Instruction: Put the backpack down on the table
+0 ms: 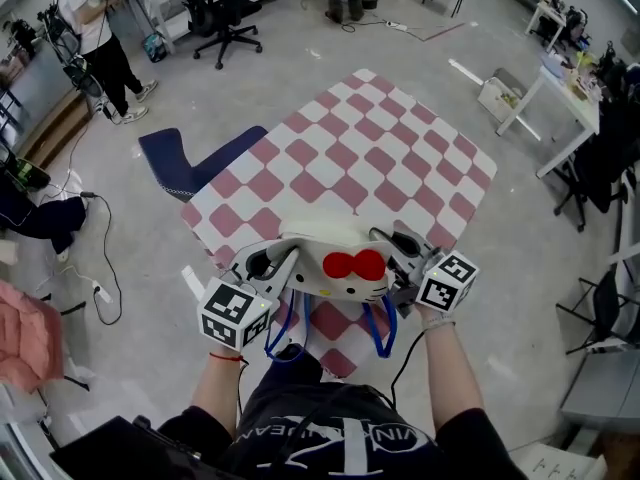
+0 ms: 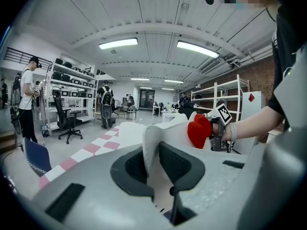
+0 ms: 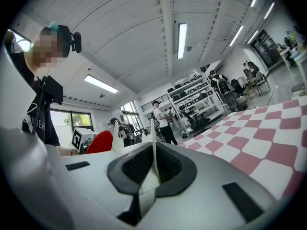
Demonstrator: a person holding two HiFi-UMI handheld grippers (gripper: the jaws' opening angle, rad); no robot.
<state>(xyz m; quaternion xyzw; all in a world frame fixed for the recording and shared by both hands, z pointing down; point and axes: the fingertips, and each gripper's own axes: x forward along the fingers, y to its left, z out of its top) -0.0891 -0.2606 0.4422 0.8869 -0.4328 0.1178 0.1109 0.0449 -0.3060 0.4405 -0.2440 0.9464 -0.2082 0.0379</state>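
Observation:
The backpack point(image 1: 335, 253) is white with a red bow point(image 1: 356, 265) and blue straps point(image 1: 380, 333) that hang below it. It is held over the near edge of the red-and-white checked table point(image 1: 360, 148). My left gripper point(image 1: 277, 261) is shut on a white flap point(image 2: 150, 143) at the backpack's left side. My right gripper point(image 1: 393, 255) is shut on a thin white edge point(image 3: 154, 147) at its right side. The bow point(image 2: 199, 131) shows beyond the left gripper point(image 2: 152, 166), and the bow point(image 3: 100, 142) also shows left of the right gripper point(image 3: 154, 170). The backpack's underside is hidden.
A blue chair point(image 1: 185, 163) stands against the table's left edge. A black office chair point(image 1: 218, 13) and a person point(image 1: 95, 38) are at the back left. A white desk point(image 1: 560, 88) stands at the right, and cables point(image 1: 100, 268) lie on the floor at the left.

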